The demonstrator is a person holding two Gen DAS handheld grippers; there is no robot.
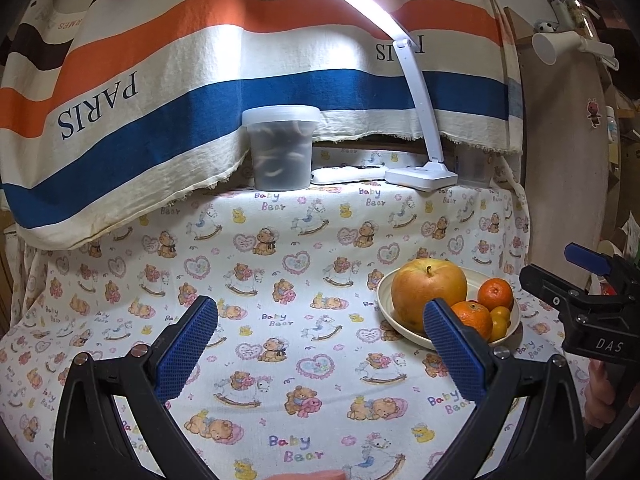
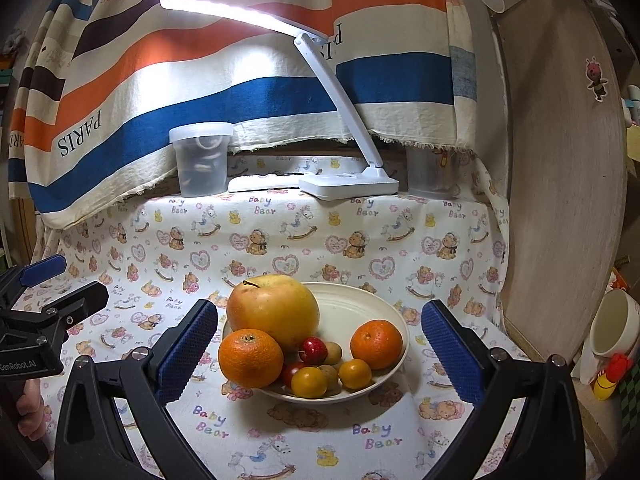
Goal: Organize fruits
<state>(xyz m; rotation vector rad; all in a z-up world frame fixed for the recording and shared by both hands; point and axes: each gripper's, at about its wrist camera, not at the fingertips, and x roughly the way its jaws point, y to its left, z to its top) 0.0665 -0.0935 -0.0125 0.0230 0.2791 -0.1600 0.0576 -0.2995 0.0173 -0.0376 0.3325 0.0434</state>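
Right wrist view: bowl (image 2: 384, 308) of fruit is framed dead ahead between the spread, empty fingers of the right gripper (image 2: 319, 354). Left gripper (image 1: 320, 350), fingers likewise apart, is offset left of the bowl.

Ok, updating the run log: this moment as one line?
left gripper open, empty | right gripper open, facing bowl | apple, oranges, small fruits in bowl

A lit desk lamp (image 2: 240, 12) glares white across the top of both frames, brightly washing the striped cloth (image 2: 168, 80) beneath. Fisheye bending curves the edges; corners fall black. Focus stays sharp centrally.
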